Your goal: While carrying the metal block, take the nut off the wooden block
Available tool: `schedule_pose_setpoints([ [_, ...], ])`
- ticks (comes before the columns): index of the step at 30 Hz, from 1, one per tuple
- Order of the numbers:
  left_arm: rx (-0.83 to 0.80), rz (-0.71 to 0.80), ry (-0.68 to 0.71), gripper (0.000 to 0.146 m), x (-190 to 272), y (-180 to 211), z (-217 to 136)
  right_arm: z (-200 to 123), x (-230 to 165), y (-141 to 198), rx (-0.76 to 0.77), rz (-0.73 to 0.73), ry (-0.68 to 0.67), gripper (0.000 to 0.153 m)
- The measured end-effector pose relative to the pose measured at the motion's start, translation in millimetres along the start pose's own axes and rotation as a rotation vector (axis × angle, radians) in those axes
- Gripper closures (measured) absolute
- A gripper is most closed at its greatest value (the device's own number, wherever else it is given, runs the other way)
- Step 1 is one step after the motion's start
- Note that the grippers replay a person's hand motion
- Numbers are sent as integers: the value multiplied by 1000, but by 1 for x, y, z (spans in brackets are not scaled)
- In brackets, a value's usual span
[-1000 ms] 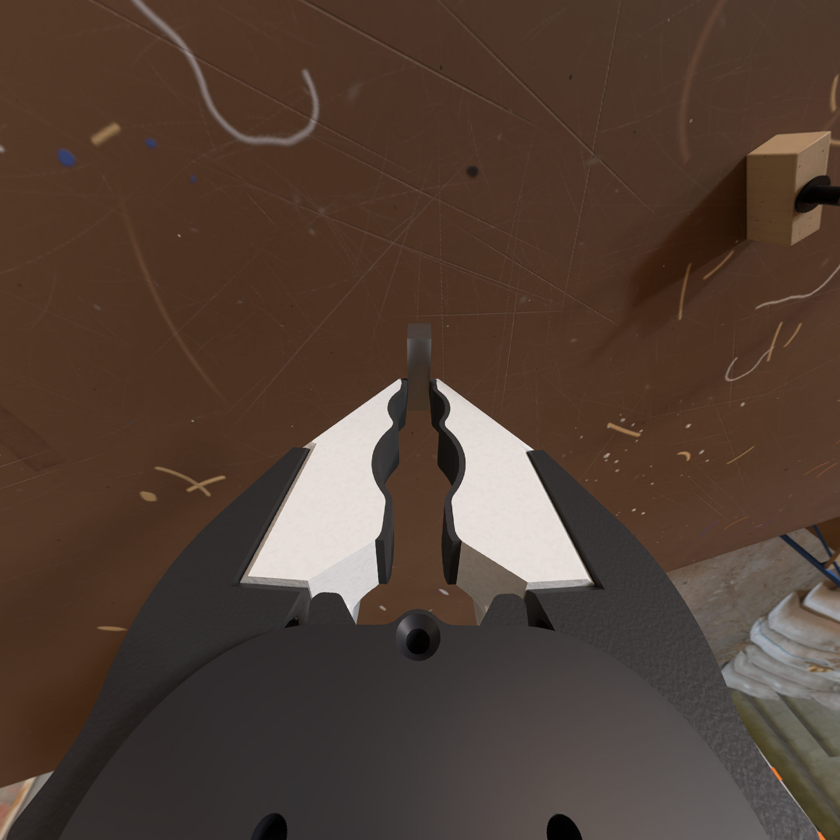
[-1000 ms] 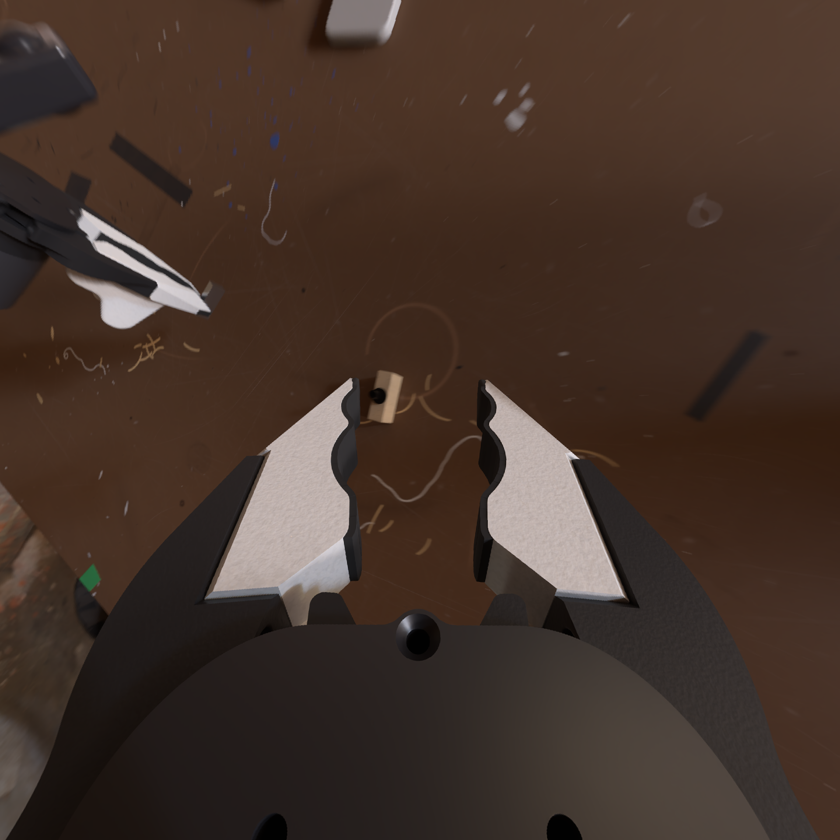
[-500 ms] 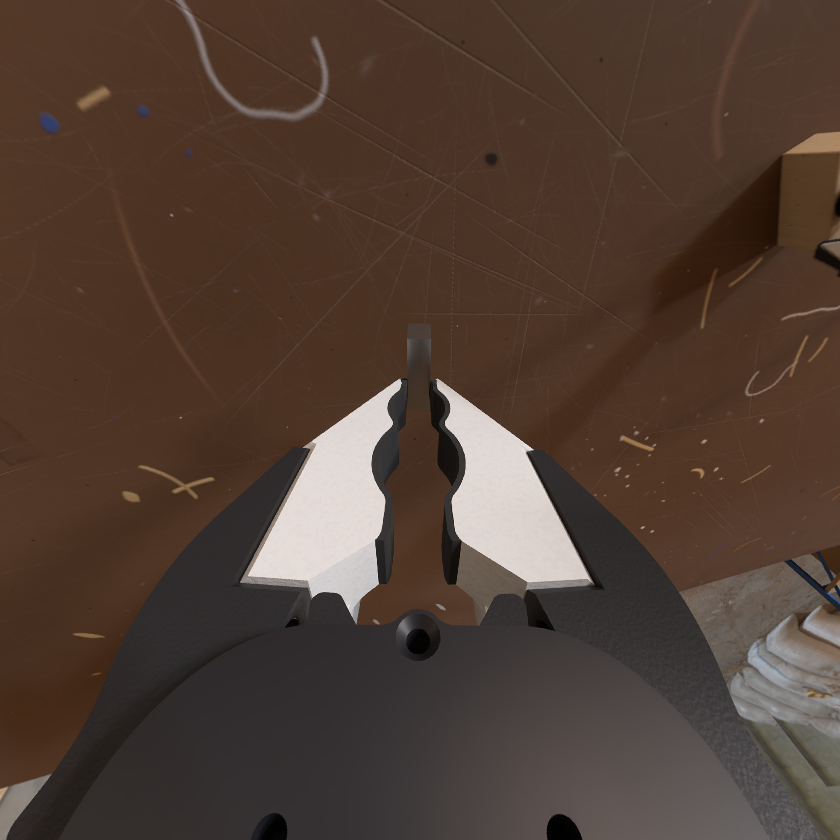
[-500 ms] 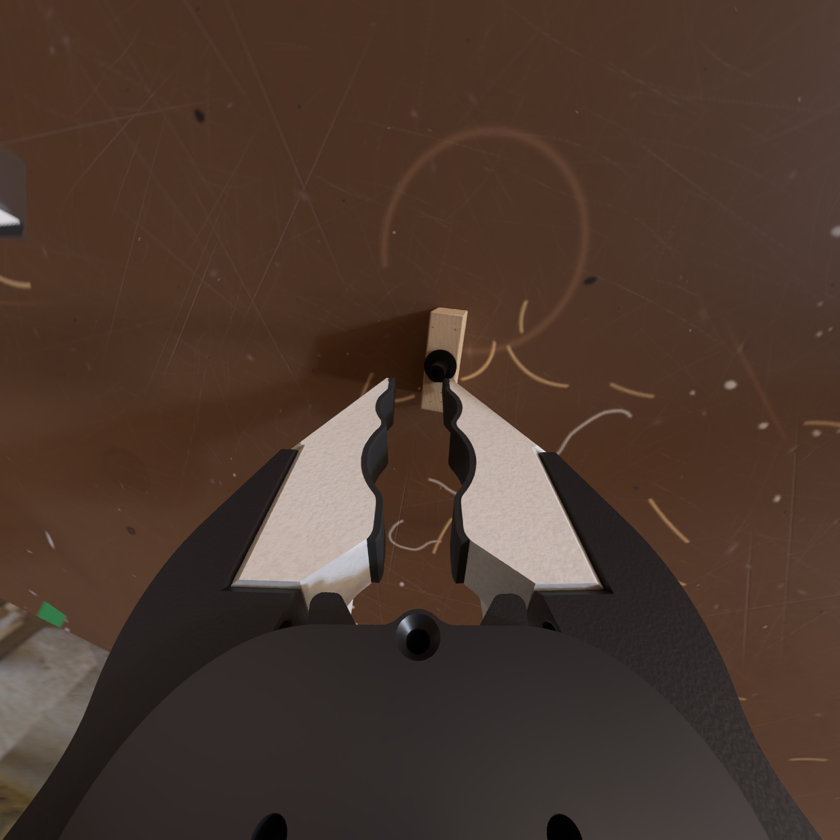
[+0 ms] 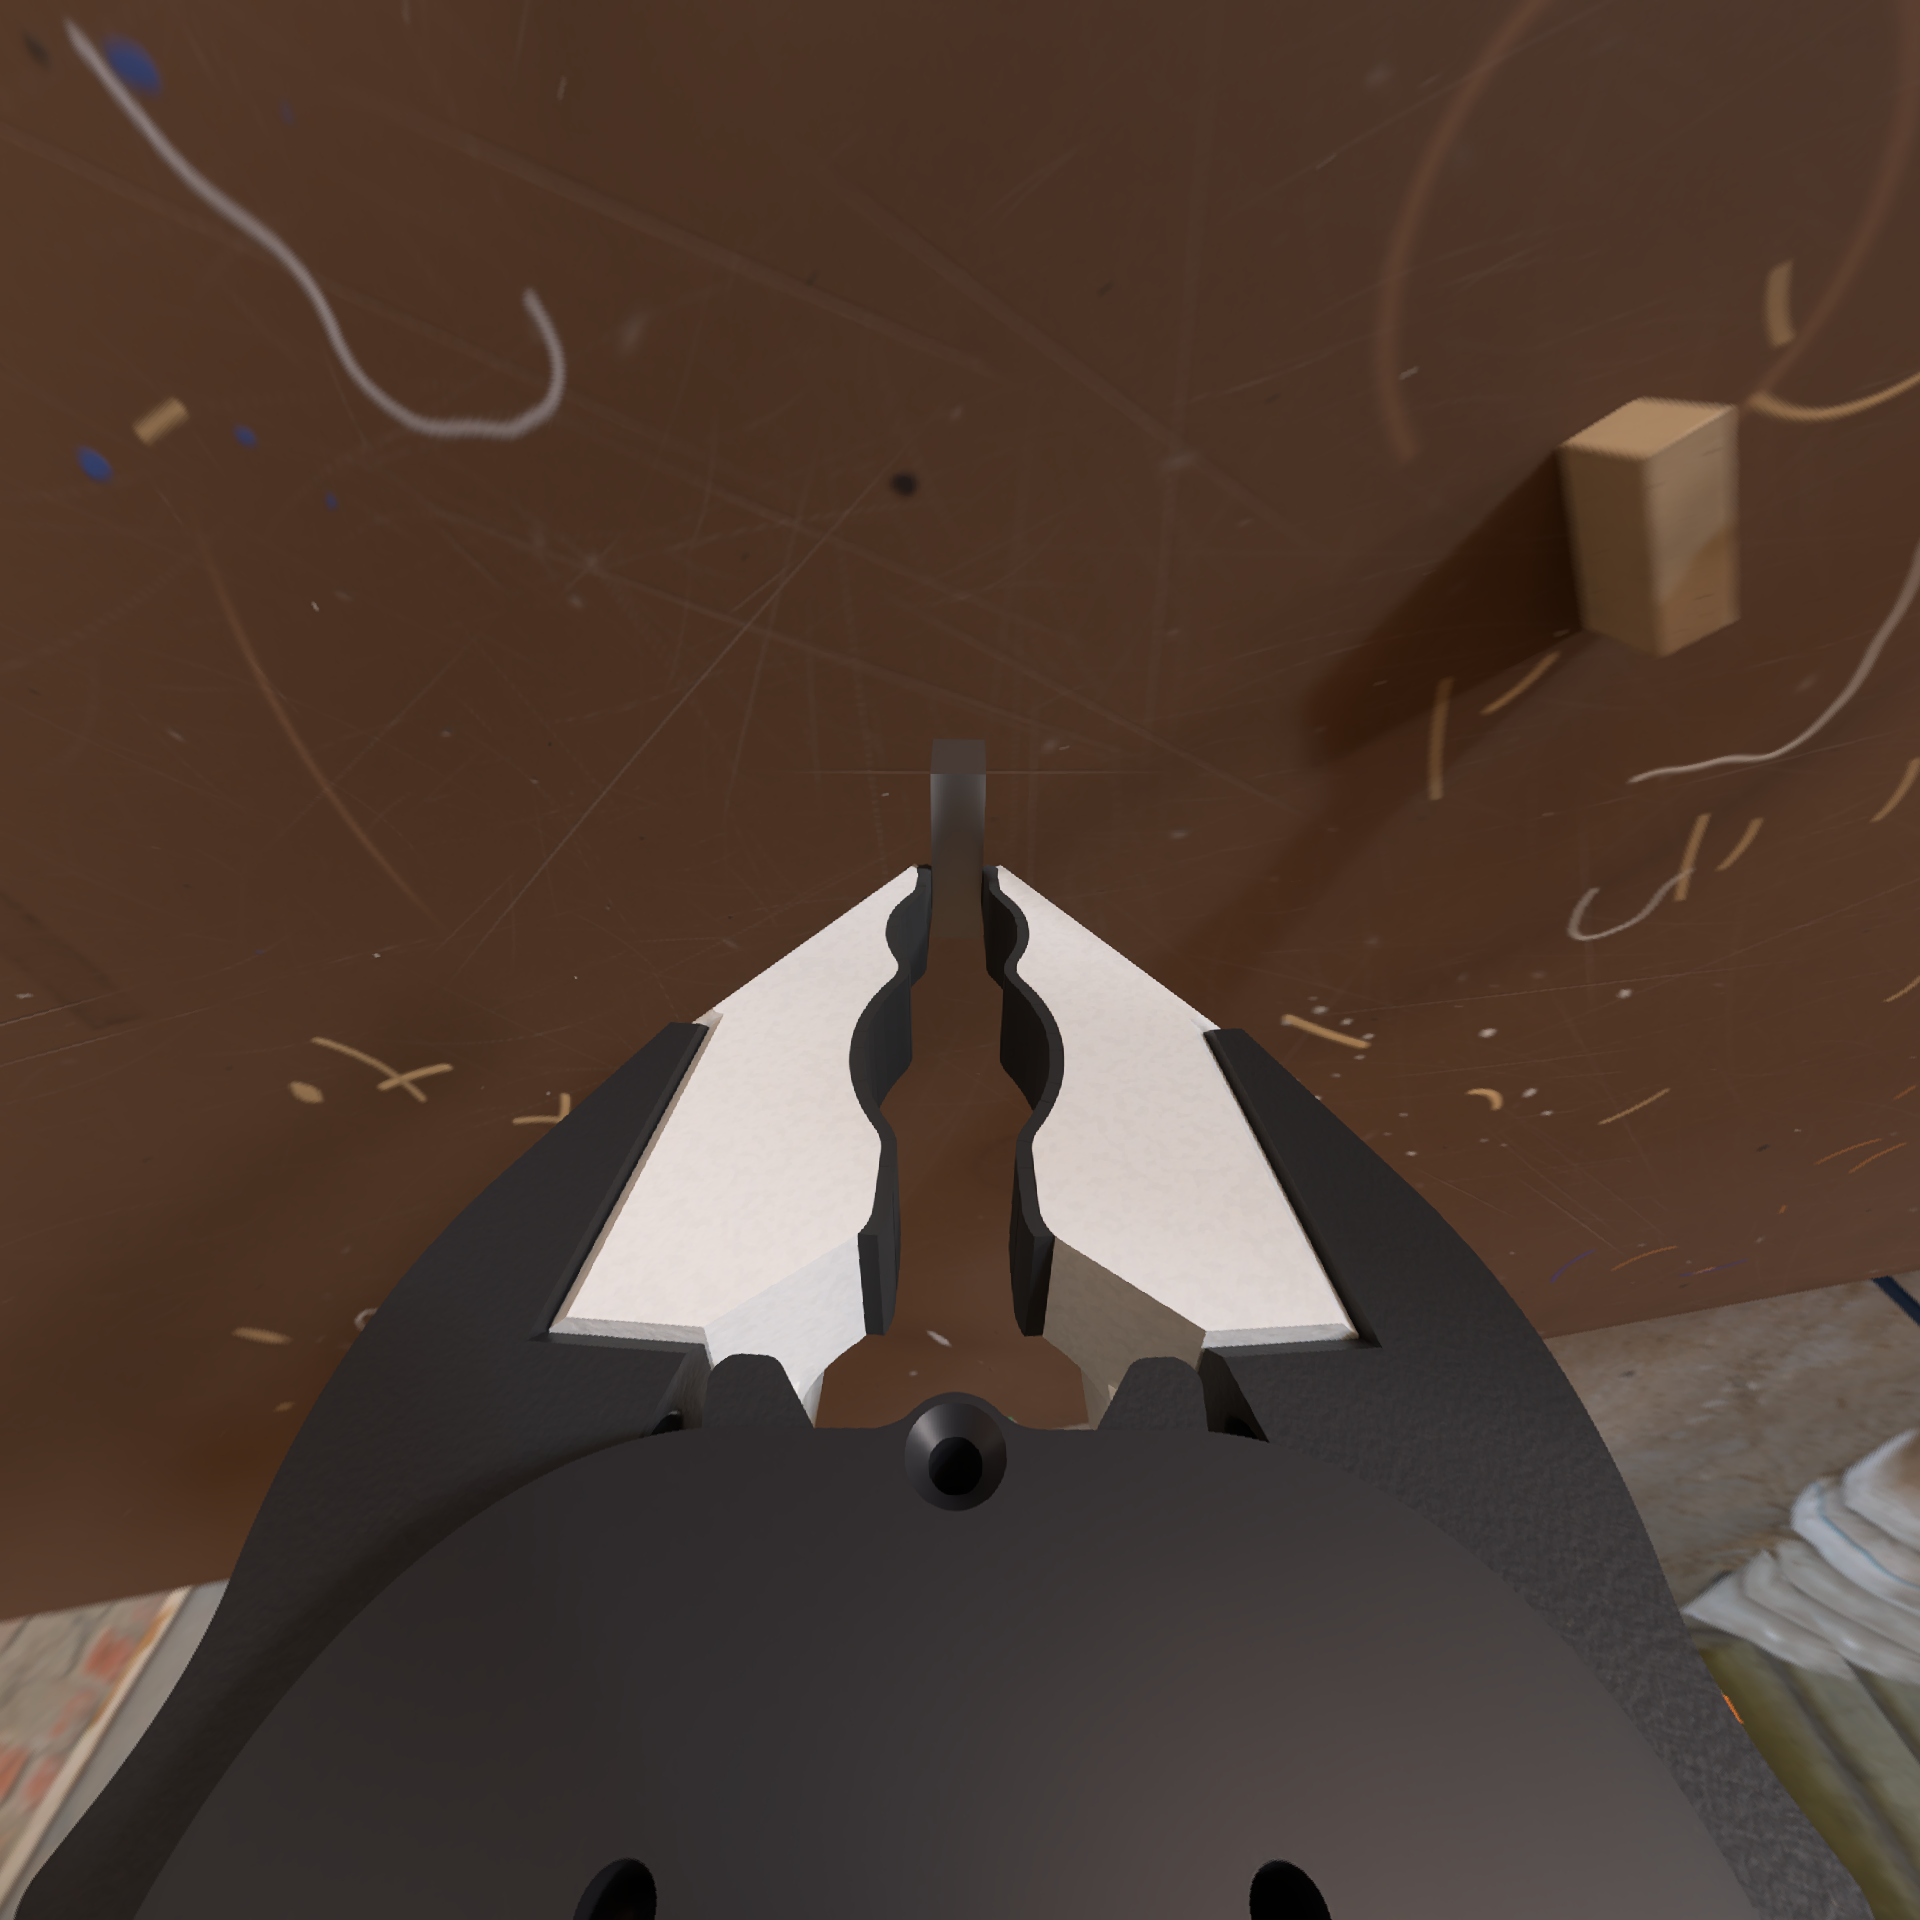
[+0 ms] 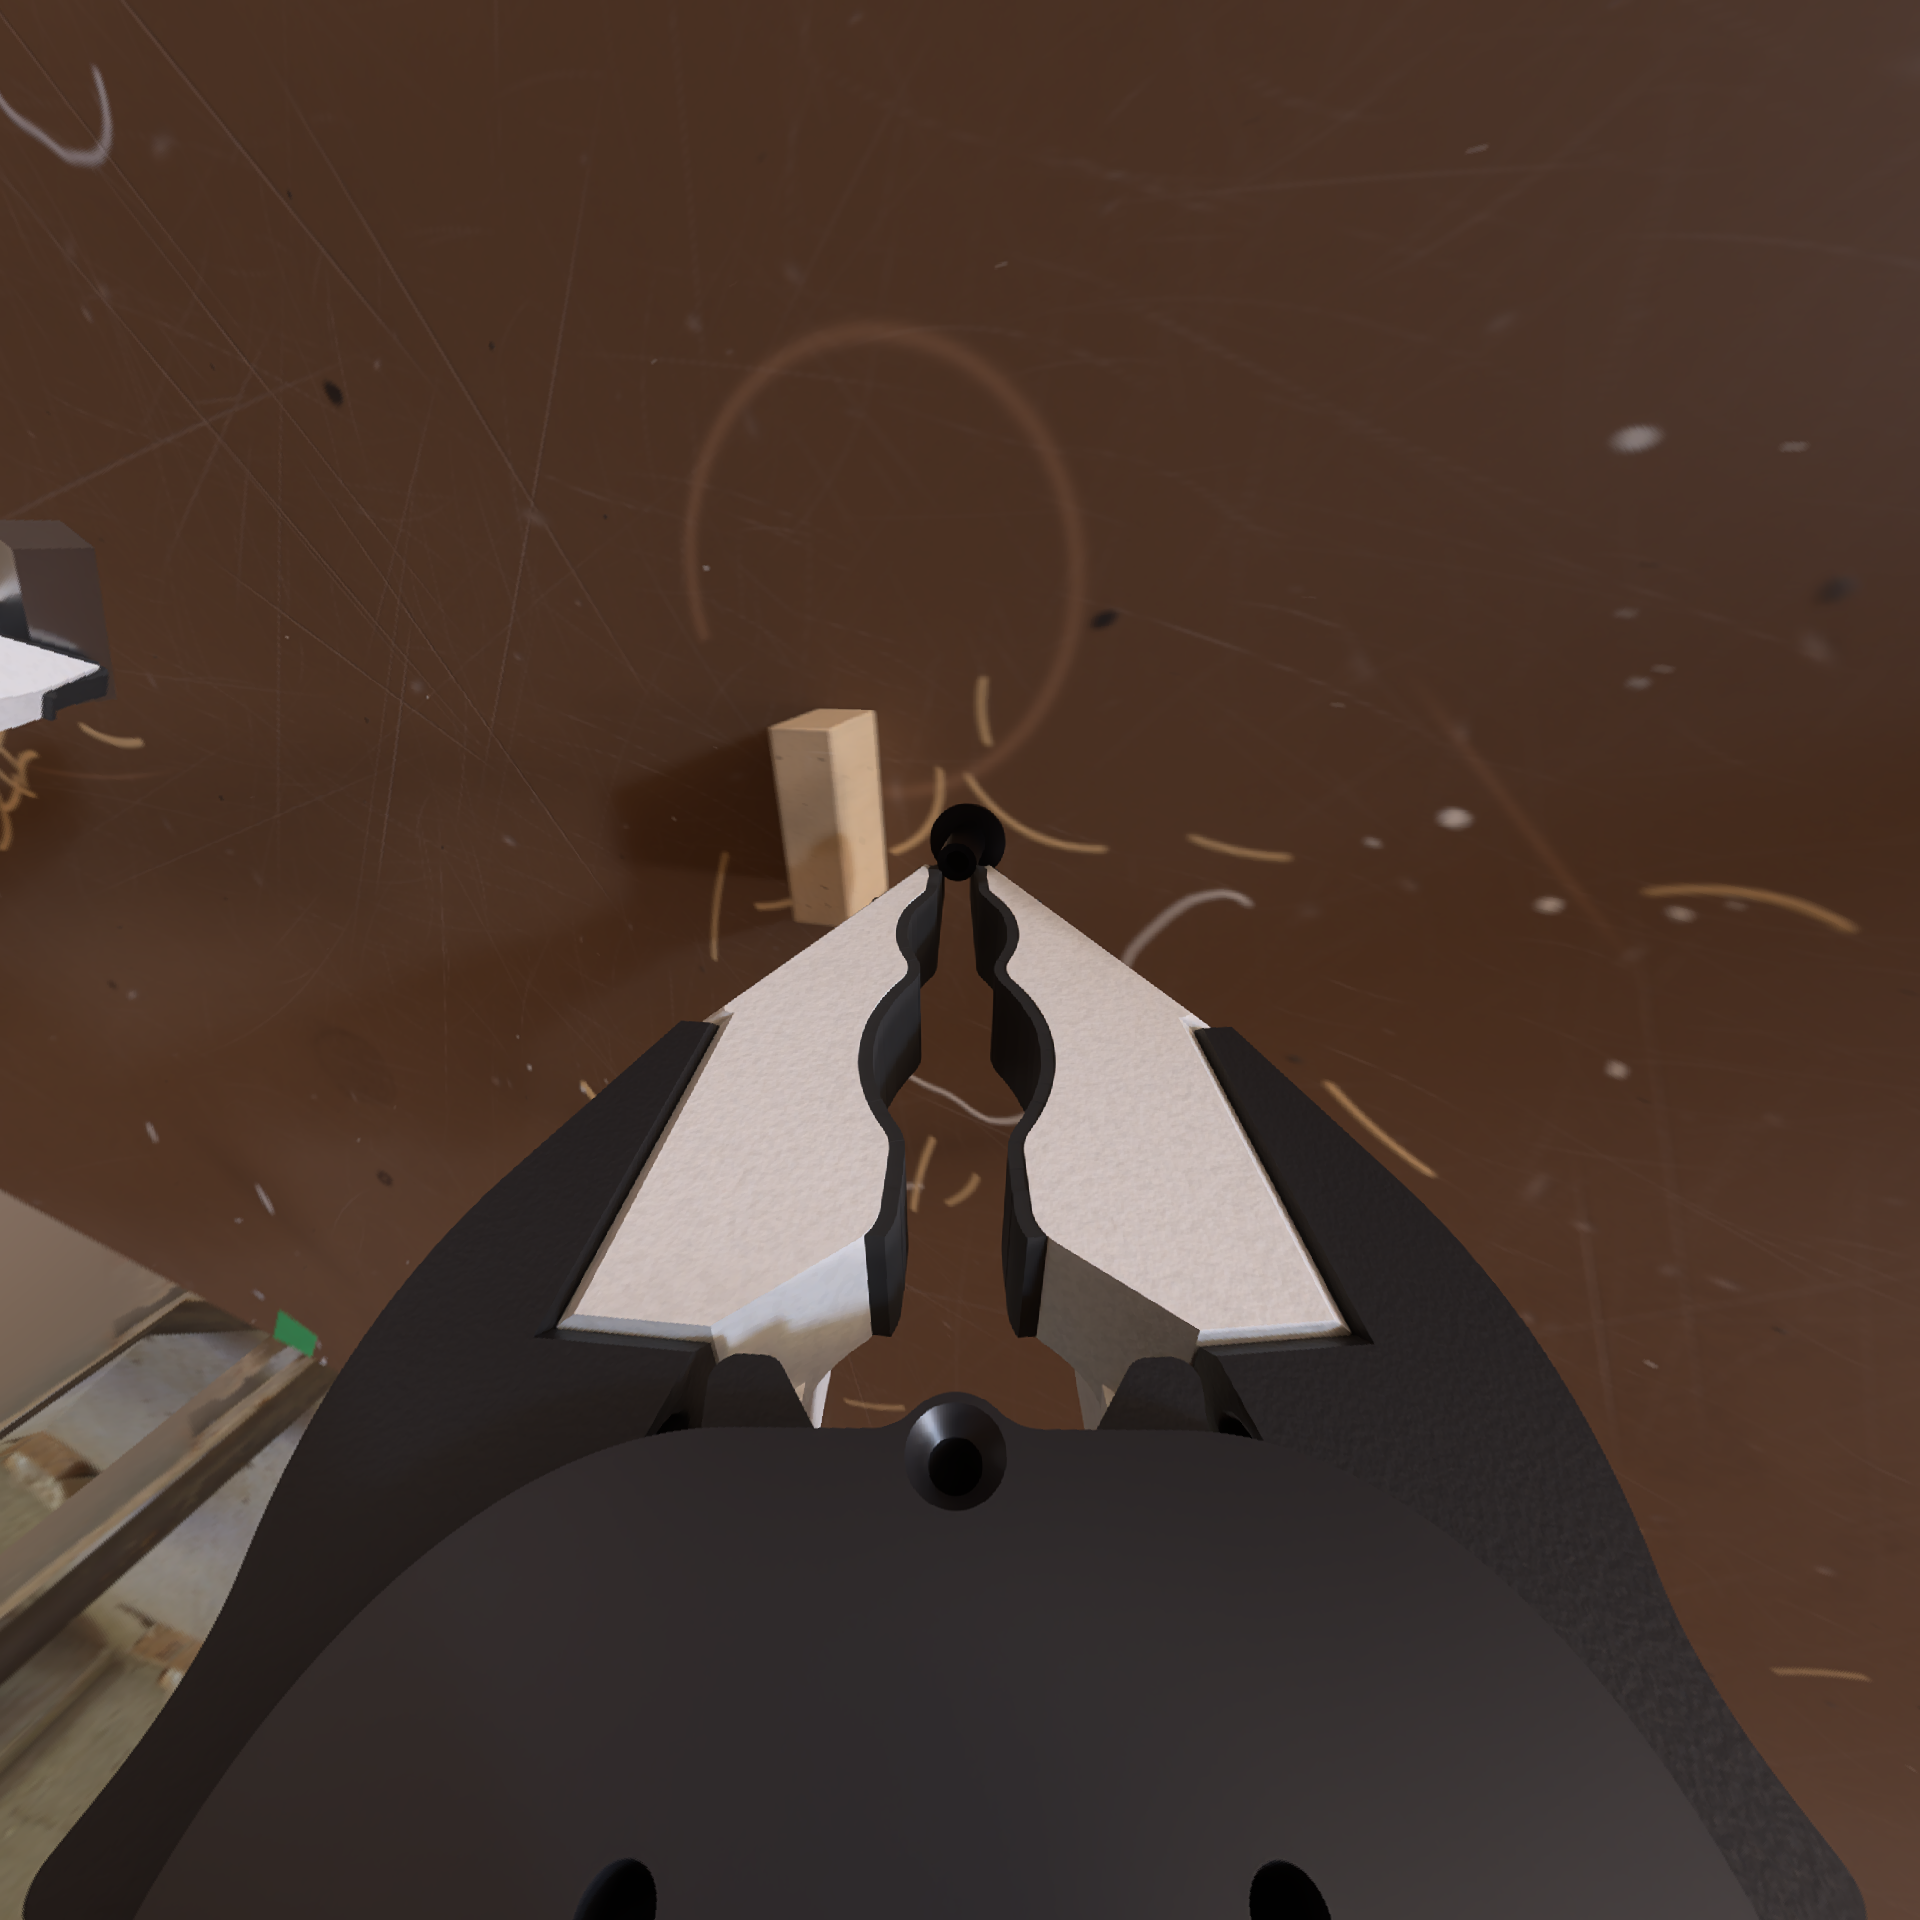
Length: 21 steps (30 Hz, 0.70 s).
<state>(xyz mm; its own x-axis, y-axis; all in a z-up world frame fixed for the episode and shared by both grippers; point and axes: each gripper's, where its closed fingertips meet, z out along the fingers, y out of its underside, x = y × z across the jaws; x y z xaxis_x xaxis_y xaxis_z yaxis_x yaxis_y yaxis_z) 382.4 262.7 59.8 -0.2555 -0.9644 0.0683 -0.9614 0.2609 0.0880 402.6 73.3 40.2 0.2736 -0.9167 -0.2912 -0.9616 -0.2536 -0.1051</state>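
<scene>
My left gripper (image 5: 958, 878) is shut on the metal block (image 5: 957, 821), a thin dark grey piece that sticks out past the fingertips above the brown table. The wooden block (image 5: 1652, 525) stands at the right with no nut on it. In the right wrist view, my right gripper (image 6: 956, 873) is shut on the small black nut (image 6: 964, 834) at its fingertips. The nut is just right of the wooden block (image 6: 828, 816) and apart from it. The left gripper (image 6: 47, 675) with the metal block (image 6: 57, 592) shows at the far left edge.
The scratched brown table (image 5: 623, 727) ends near the bottom of both views. Beyond its edge lie white stacked material (image 5: 1829, 1538) at the lower right and wooden planks (image 6: 114, 1455) at the lower left. A small green scrap (image 6: 294, 1333) lies by the edge.
My right gripper closed on the nut and drew it off the wooden block, which now stands to the nut's left. The left gripper shifted a little, still holding the metal block.
</scene>
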Motion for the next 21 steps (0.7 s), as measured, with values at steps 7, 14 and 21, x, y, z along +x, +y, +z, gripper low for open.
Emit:
schedule_pose_setpoints([
  [7, 54, 79, -99, 137, 75, -49, -76, -82, 60, -9, 91, 50, -62, 148],
  [14, 167, 207, -80, 137, 211, -109, -130, -194, 175, 11, 210, 138, 30, 148],
  [21, 236, 355, 45, 137, 356, -157, -119, -258, 302, 68, 268, 252, 187, 148],
])
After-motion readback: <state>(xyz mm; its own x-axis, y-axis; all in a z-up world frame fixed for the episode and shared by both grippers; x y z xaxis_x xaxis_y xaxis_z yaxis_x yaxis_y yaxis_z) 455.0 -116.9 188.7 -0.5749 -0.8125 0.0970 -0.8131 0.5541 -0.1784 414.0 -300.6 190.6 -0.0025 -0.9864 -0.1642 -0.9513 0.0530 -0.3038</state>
